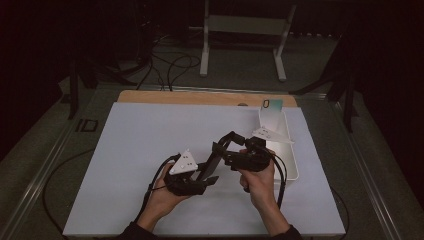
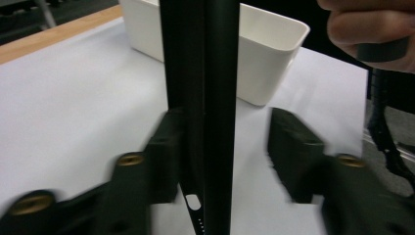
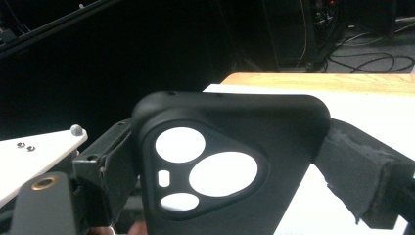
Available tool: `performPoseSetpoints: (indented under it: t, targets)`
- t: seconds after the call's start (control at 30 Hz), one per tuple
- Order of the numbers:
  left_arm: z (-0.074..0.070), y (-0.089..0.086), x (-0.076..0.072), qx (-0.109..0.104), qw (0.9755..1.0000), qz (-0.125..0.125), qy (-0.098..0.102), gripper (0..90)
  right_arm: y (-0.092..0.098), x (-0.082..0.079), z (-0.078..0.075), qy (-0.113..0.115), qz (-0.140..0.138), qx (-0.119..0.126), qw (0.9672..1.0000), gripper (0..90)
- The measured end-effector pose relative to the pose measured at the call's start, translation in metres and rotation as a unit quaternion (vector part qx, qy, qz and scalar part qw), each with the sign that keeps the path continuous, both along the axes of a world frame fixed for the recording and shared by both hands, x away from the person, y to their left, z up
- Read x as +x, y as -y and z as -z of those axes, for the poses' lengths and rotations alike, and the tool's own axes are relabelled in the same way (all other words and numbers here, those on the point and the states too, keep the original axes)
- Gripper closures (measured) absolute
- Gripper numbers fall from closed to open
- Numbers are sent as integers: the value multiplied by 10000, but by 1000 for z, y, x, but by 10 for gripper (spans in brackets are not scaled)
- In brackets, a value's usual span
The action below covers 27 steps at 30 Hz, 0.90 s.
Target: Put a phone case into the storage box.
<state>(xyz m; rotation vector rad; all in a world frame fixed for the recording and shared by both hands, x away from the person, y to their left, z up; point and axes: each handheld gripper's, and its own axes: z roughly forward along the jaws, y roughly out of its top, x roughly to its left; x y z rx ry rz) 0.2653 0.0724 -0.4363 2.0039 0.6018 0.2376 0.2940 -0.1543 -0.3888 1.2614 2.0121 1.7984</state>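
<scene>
A black phone case [image 1: 212,162] hangs above the white mat between both hands. My right gripper [image 1: 223,146] is shut on it across its width. In the right gripper view the case [image 3: 235,161], with its camera cut-outs facing me, sits clamped between the two jaws of the right gripper [image 3: 237,166]. My left gripper [image 1: 207,176] is at the case's lower end and stands open. In the left gripper view the case [image 2: 215,98] runs edge-on between the jaws of the left gripper [image 2: 230,152]; the left pad is against it and the right pad stands clear of it.
A white bin [image 1: 287,150] stands at the mat's right side, just beyond the right hand, and appears in the left gripper view too [image 2: 274,44]. The white mat [image 1: 150,140] lies on a wooden table [image 1: 200,97]. A small teal card [image 1: 272,104] sits behind the bin.
</scene>
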Motion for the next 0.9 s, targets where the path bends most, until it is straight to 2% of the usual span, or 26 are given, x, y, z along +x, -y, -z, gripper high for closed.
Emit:
performPoseSetpoints:
  t: [0.07, 0.1, 0.23, 0.33, 0.47, 0.6, 0.77, 0.9]
  targets:
    - [-1, -2, 1, 48, 9997, -237, 45, 327, 1, 0, 0, 7, 6, -26, 10000, 135]
    - [-1, -2, 1, 48, 9997, -237, 45, 284, 1, 1, 0, 5, 16, -44, 10000, 135]
    - [-3, -6, 2, 156, 9979, -604, 172, 152, 2, 1, 0, 40, 45, -119, 9999, 139]
    - [-3, -8, 3, 197, 9970, -720, 189, 132, 2, 1, 0, 50, 57, -136, 9999, 141]
    - [-3, -11, 4, 300, 9964, -766, 184, 11, 4, 2, -2, 73, 84, -210, 9997, 144]
    - [0, -16, 3, 379, 9957, -820, 195, 0, 6, 4, -3, 91, 92, -270, 9996, 145]
    - [5, -29, 3, 383, 9937, -1044, 157, 0, 7, 6, -4, 101, 126, -317, 9994, 145]
    - [7, -44, 2, 432, 9908, -1274, 172, 0, 9, 8, -8, 142, 164, -357, 9991, 146]
